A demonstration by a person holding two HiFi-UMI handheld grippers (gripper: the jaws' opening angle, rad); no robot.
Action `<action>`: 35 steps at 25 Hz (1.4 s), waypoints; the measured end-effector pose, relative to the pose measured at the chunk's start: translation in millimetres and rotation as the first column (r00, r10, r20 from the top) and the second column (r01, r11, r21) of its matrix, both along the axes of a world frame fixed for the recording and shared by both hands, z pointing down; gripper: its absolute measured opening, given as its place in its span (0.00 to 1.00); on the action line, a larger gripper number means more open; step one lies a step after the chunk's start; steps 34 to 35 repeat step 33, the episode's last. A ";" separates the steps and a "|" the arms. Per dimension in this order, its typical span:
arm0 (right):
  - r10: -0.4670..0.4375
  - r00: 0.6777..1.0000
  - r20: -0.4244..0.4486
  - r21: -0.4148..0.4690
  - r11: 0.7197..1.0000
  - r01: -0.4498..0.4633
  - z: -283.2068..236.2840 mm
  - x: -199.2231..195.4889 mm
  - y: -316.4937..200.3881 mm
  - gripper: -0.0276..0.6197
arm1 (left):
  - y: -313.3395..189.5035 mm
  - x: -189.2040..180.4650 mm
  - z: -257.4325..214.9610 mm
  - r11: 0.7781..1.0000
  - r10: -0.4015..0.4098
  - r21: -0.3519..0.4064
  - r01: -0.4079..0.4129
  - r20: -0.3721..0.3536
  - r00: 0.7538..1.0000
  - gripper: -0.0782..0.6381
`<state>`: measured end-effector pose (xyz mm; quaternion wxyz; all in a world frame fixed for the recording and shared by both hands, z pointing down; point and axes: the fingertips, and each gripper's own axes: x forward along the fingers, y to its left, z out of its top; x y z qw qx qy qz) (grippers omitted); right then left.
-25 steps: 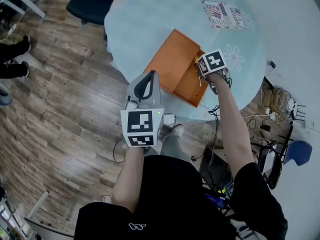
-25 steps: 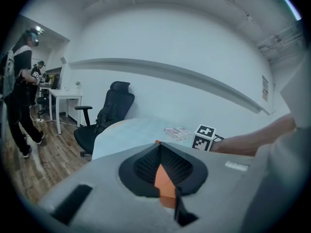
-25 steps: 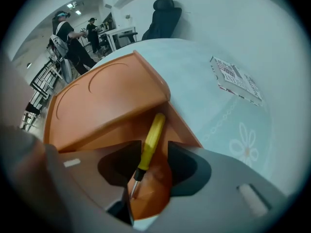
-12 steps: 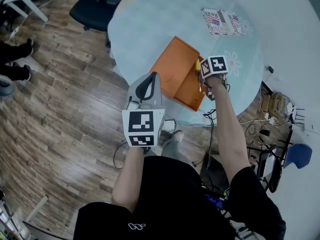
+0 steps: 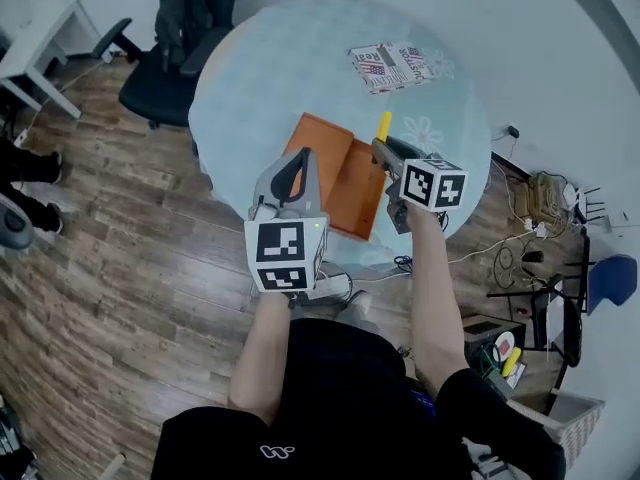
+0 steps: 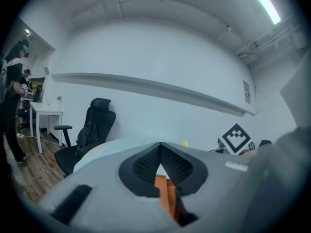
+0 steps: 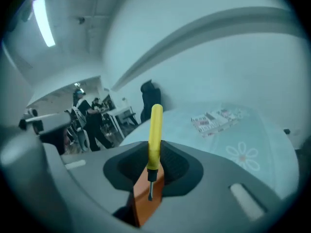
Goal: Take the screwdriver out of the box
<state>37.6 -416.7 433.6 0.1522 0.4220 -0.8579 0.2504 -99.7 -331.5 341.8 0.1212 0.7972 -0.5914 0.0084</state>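
An open orange box [image 5: 330, 173] lies on the round table [image 5: 250, 78] near its front edge. Above the box's right side, my right gripper [image 5: 382, 145] is shut on the screwdriver [image 5: 383, 125]. In the right gripper view the yellow handle [image 7: 155, 130] sticks up between the jaws. Its short metal tip [image 7: 150, 191] hangs over the box [image 7: 145, 203]. My left gripper [image 5: 299, 156] hovers over the box's left part. Its fingertips meet with nothing between them [image 6: 159, 147], and the box [image 6: 166, 198] shows below them.
A printed booklet [image 5: 393, 66] lies at the far side of the table. A flower pattern [image 5: 420, 133] marks the cloth. A black office chair [image 5: 165, 43] stands at the table's far left. Cables and clutter [image 5: 540, 238] lie on the floor at right. People stand by a desk [image 7: 90, 113] far off.
My right gripper has closed on the yellow screwdriver and lifted it up out of the orange box. The left gripper has risen a little beside the box.
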 end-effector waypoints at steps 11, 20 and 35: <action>0.004 0.982 0.187 0.488 0.868 -0.097 -188.3 18.3 48.1 0.18 | -26.3 49.6 -87.8 0.974 0.086 0.209 -0.085 0.004 0.996 0.11; -0.001 0.988 0.156 0.518 0.852 -0.081 -196.8 29.1 39.2 0.18 | -40.1 57.1 -106.4 0.963 0.090 0.253 -0.088 0.001 0.996 0.11; -0.027 0.994 0.101 0.527 0.849 -0.031 -196.1 30.0 19.1 0.18 | -56.6 63.9 -103.2 0.967 0.072 0.246 -0.068 -0.006 0.997 0.11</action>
